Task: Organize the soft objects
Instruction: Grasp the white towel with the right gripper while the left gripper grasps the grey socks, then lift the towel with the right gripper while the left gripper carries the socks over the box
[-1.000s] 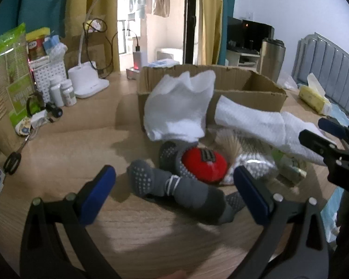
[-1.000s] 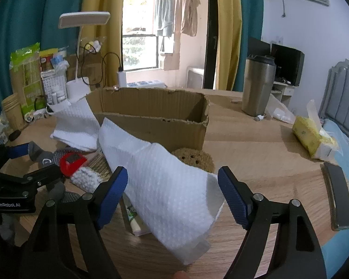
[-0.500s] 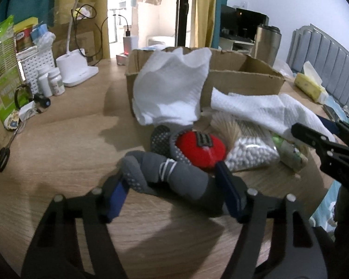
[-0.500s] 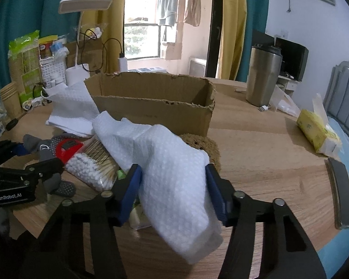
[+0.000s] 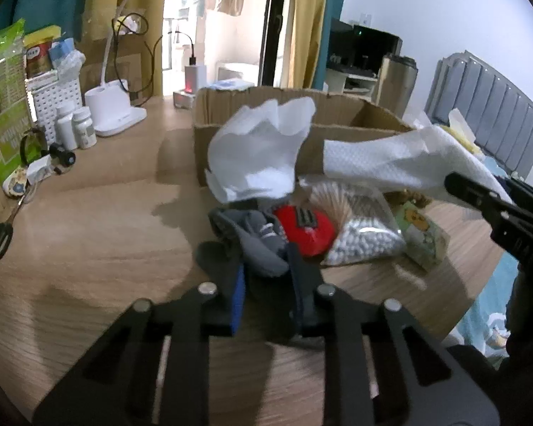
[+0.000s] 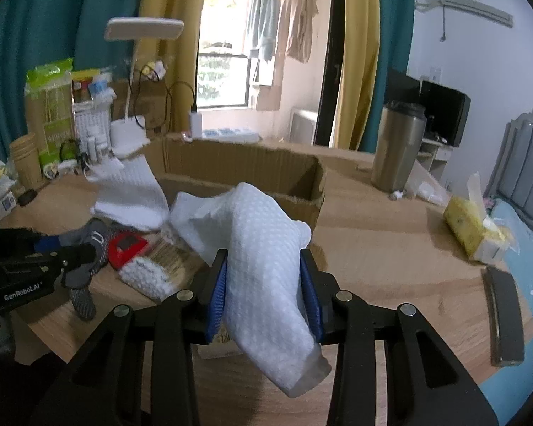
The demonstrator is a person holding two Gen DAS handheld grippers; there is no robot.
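Left tool (image 5: 266, 269) low over table, clamped on grey sock (image 5: 263, 248), right tool (image 6: 264, 284) gripping white towel (image 6: 263, 269)

Left gripper (image 5: 266, 277): black linkage arms, silver rivets, blue finger pads.
Right gripper (image 6: 264, 284): same build.
Marking: white "GenRobot.AI" lettering on left gripper body.
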